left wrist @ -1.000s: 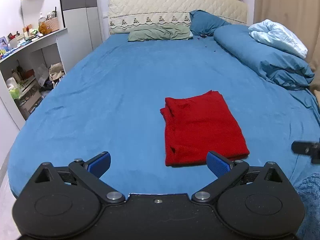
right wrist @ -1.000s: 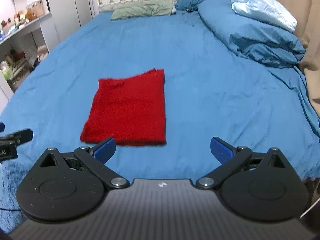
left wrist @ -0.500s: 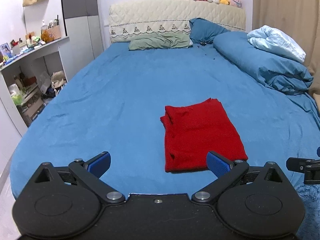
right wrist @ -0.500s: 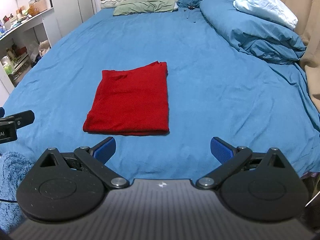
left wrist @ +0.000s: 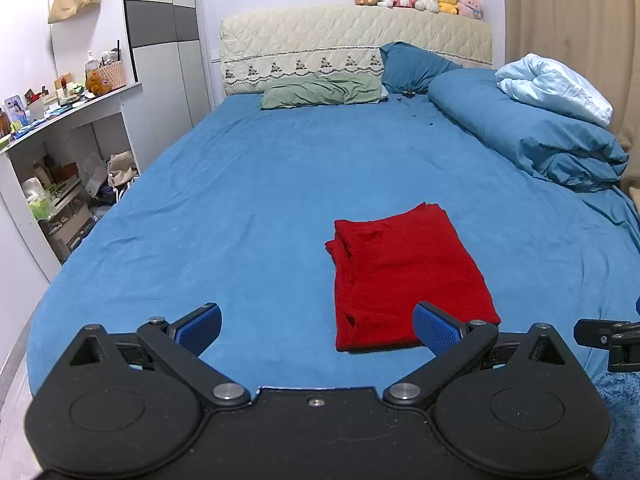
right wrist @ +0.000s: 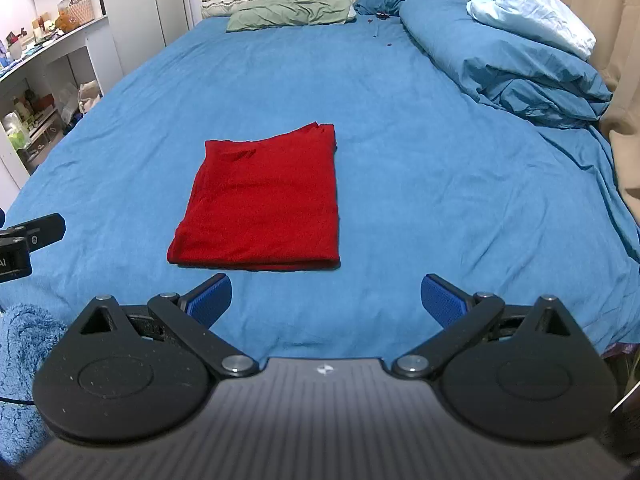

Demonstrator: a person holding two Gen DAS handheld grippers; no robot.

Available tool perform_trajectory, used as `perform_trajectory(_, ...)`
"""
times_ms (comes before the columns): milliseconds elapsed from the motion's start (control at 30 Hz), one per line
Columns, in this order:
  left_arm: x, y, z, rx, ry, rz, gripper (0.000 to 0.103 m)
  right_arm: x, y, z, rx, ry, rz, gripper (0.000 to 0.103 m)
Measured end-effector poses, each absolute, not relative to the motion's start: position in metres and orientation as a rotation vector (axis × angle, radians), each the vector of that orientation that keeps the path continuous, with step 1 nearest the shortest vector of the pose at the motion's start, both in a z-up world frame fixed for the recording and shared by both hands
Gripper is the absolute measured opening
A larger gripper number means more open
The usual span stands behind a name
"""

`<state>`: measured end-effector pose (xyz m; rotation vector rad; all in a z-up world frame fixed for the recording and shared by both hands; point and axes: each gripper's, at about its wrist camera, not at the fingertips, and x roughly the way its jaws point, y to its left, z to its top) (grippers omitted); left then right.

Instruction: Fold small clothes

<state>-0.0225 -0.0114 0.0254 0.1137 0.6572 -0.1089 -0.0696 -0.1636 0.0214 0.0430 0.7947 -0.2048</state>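
Observation:
A red garment lies folded into a neat rectangle on the blue bed sheet; it also shows in the right wrist view. My left gripper is open and empty, held near the bed's front edge just short of the garment's near edge. My right gripper is open and empty, held in front of the garment and apart from it. Each gripper's tip shows at the edge of the other's view.
A rolled blue duvet with a pale blue cloth lies along the bed's right side. Pillows and a headboard stand at the far end. A cluttered shelf unit stands to the left. A fluffy blue rug lies below.
Both grippers have drawn back and risen a little from the garment. The garment has not moved. Both stay open.

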Motion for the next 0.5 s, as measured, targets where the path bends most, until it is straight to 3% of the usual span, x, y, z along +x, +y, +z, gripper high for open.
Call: perform_trajectory(500, -0.0216, -0.0086, 0.0257, 0.113, 0.657, -0.110, 0.103, -0.0709, -0.1639, 0.0203, 0.047, 0.800, -0.206, 0.103)
